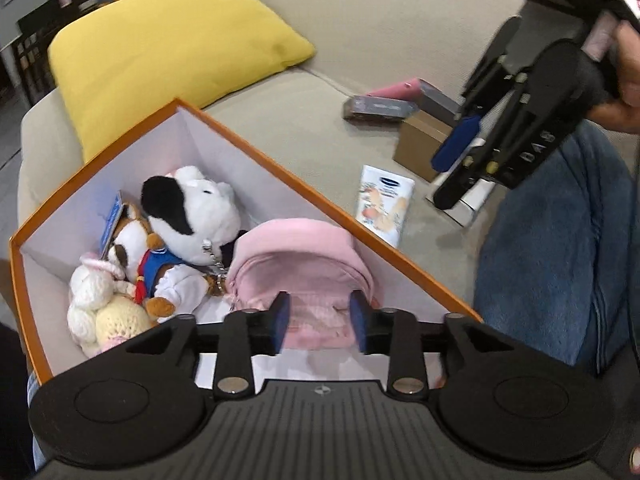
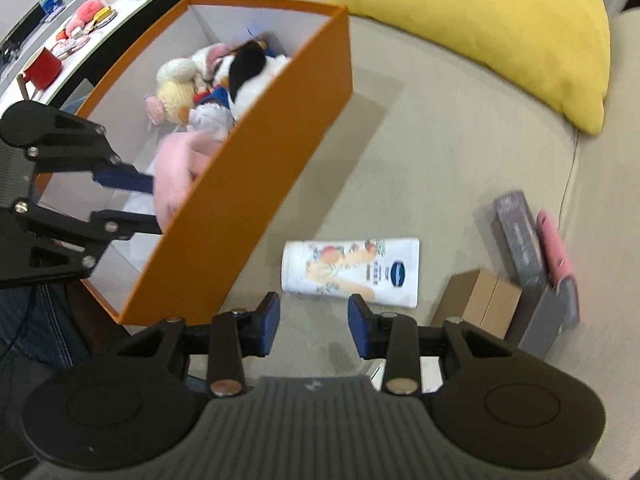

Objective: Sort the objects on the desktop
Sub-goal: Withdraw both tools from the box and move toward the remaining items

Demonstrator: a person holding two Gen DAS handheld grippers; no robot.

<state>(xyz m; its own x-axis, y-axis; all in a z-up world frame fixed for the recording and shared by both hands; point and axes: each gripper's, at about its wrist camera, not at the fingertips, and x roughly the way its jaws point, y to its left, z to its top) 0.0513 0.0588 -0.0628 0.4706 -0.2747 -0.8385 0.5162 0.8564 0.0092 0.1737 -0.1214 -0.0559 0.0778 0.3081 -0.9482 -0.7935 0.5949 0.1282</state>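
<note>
The left gripper hangs open above the pink pouch inside the orange box, gripping nothing; the right gripper, part open and empty, hovers just short of the lotion tube on the sofa.

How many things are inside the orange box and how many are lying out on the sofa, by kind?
In the orange box:
Plush toys: 3
Pink pouch: 1
On the sofa:
White lotion tube: 1
Small boxes: 3
Pink case: 1
Yellow cushion: 1
Total: 10
</note>
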